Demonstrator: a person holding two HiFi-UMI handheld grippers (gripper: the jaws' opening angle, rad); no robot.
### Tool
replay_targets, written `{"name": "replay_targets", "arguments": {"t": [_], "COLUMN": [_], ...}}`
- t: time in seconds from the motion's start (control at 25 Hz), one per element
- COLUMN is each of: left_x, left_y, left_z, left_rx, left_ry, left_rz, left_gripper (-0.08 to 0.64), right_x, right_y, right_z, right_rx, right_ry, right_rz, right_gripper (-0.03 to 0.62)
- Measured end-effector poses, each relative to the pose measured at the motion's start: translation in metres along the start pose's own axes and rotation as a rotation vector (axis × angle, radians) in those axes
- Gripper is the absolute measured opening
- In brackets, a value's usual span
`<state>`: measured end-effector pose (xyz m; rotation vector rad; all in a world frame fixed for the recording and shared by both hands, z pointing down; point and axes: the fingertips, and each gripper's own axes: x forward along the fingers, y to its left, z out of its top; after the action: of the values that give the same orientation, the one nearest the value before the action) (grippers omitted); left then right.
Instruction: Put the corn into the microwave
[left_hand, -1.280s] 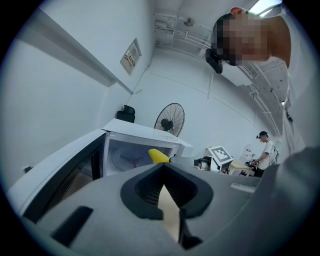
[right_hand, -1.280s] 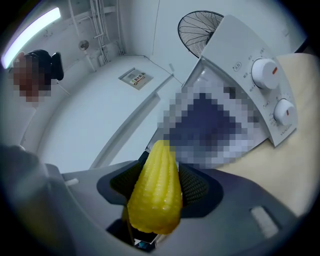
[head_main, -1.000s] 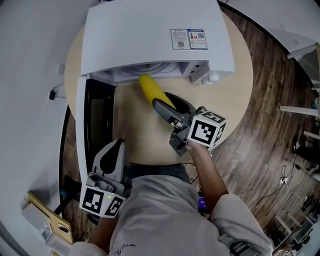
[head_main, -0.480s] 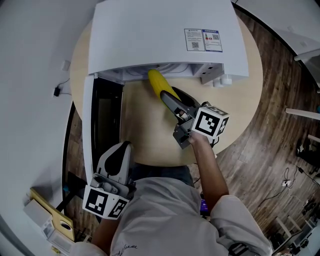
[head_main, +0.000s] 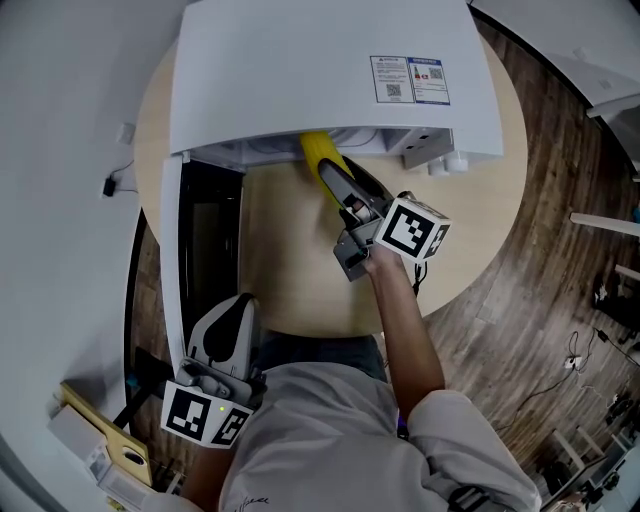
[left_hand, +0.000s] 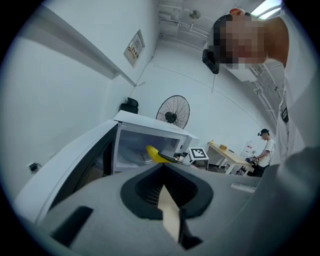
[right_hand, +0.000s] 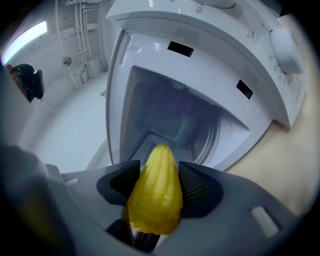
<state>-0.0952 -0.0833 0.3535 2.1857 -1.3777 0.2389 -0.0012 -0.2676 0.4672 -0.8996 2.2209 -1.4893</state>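
Right gripper (head_main: 338, 182) has pushed forward since the earlier frame. The corn (head_main: 318, 150) tip, which was out over the table (head_main: 290, 275), now sits under the microwave (head_main: 320, 70) top edge in the head view. Left gripper (head_main: 233, 312) has barely shifted and sits low by the door.

Right jaws are spread to cob width and clamped on the thick end of the corn, pads on both flanks, tip pointing out ahead. Left jaws are closed together with nothing between them.

Corn is at the mouth of the opening. The housing overhang hides the tip from above, so I can't tell if it has crossed the sill.

Edges and room:
- Door (head_main: 203, 235) is swung wide to the left, standing on edge along the table's left side, well apart from the corn.
- In the right gripper view the cavity (right_hand: 175, 117) lies straight ahead of the tip, with opening frame showing on both sides of the cob and more margin on the right.
- Control panel with knob (right_hand: 283, 44) is right of the opening, apart from the gripper.
- Round table rim is just behind the right forearm, with wood floor (head_main: 560, 250) beyond.

Around: label stickers (head_main: 410, 78) on the microwave top. In the left gripper view, a standing fan (left_hand: 173, 111) is behind the microwave, and another person (left_hand: 265, 147) stands at a desk (left_hand: 227, 151) far right.
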Motion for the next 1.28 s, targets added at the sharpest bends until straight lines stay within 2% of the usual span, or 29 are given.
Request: {"name": "replay_targets", "arguments": {"t": [0.4, 0.52, 0.84, 1.28], "left_x": [-0.002, 0.001, 0.005, 0.002], "left_y": [0.007, 0.002, -0.013, -0.01], "left_z": [-0.006, -0.006, -0.012, -0.014], "left_rx": [-0.006, 0.029, 0.038, 0.027], "left_ry": [0.022, 0.029, 0.041, 0.041], "left_rz": [-0.01, -0.023, -0.077, -0.082], "left_gripper": [-0.009, -0.009, -0.008, -0.009], "right_x": [0.021, 0.027, 0.042, 0.051], "right_y": [-0.02, -0.023, -0.033, -0.037], "right_z": [0.011, 0.014, 0.025, 0.041], "right_rx": [-0.06, -0.079, -0.059, -0.245], "right_ry": [-0.084, -0.096, -0.149, -0.166], "right_rz": [-0.075, -0.09, -0.114, -0.23], "right_gripper": [0.256, 0.256, 0.256, 0.256]}}
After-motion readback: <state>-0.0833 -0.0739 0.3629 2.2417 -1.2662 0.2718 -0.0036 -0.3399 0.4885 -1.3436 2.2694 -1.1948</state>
